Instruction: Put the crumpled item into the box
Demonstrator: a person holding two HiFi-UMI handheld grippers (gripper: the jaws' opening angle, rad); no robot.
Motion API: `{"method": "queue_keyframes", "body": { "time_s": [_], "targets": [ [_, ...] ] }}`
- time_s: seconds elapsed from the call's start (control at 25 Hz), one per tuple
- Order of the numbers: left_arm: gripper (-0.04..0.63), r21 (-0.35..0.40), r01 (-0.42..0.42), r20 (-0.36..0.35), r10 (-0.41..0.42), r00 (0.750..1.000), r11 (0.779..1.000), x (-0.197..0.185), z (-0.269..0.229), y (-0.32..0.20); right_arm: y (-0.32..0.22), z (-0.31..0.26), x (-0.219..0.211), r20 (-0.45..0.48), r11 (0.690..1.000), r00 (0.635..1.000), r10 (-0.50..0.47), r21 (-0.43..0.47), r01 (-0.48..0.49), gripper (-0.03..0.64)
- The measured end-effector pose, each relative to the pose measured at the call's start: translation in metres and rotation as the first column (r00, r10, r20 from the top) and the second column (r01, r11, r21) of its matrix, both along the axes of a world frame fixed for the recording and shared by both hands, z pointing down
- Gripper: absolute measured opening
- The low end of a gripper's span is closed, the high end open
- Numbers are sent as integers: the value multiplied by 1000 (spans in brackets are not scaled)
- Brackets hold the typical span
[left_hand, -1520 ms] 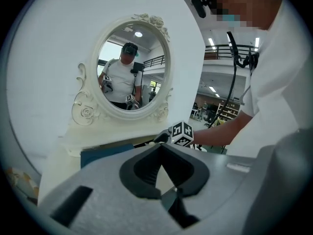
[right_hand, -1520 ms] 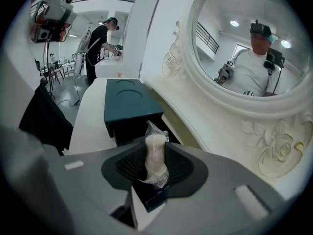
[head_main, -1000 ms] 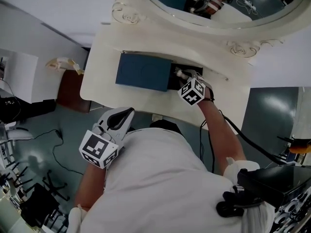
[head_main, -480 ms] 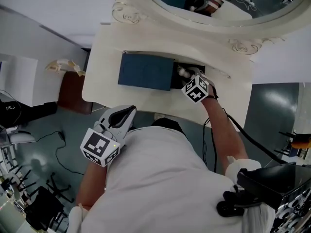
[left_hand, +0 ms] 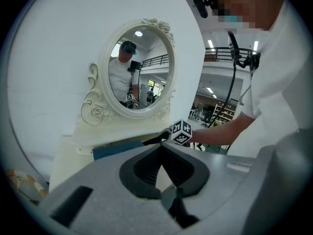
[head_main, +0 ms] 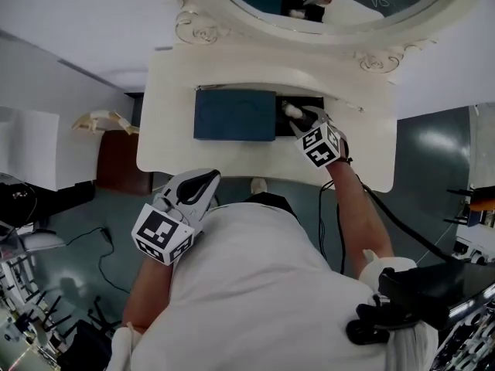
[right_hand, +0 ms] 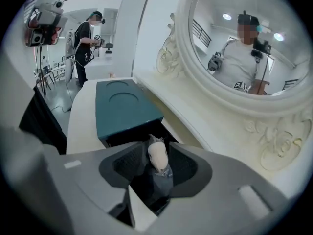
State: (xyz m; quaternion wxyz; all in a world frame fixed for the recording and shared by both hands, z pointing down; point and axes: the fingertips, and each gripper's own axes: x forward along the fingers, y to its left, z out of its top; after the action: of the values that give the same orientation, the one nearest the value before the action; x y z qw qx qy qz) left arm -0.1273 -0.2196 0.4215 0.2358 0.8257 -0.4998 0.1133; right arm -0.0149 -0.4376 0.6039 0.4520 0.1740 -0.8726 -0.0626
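A dark teal box [head_main: 234, 115] lies on the cream vanity table [head_main: 174, 91], its lid slid left so the black inside shows at the right end [head_main: 308, 103]. My right gripper [head_main: 298, 117] reaches into that open end. Its jaws are opening, and the crumpled item [right_hand: 158, 155], pale cream with grey wrinkles, sits loosely between them over the black interior, with the pads apart from it. In the head view the item shows as a small pale lump [head_main: 291, 110]. My left gripper [head_main: 196, 185] is shut and empty, held low by the person's body, off the table.
An ornate oval mirror [head_main: 325, 6] stands along the table's back edge, close behind the box. A brown stool [head_main: 116, 161] with a pale crumpled thing [head_main: 104, 120] on it stands left of the table. A cable [head_main: 387, 215] trails from the right arm.
My right gripper stays at the box's open end with the item, shifted slightly right. The head view has tilted a little. The left gripper has not moved.
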Motion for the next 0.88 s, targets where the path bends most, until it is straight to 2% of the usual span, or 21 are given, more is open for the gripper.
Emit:
{"method": "queue_keyframes", "body": {
  "time_s": [0.16, 0.28, 0.56, 0.88],
  "targets": [
    [3, 19, -57, -4, 57, 998, 998, -13, -6, 16, 26, -30, 1, 73, 995, 993, 91, 35, -94, 75],
    [3, 33, -96, -7, 96, 995, 995, -21, -7, 30, 54, -46, 1, 127, 986, 978, 163, 27, -167, 2],
    [3, 61, -182, -25, 184, 983, 981, -42, -13, 69, 149, -67, -9, 207, 956, 934, 291, -92, -278, 0],
    [3, 77, -267, -28, 270, 962, 961, -66, -13, 124, 254, -80, -36, 268, 936, 899, 347, -160, -314, 0]
  ]
}}
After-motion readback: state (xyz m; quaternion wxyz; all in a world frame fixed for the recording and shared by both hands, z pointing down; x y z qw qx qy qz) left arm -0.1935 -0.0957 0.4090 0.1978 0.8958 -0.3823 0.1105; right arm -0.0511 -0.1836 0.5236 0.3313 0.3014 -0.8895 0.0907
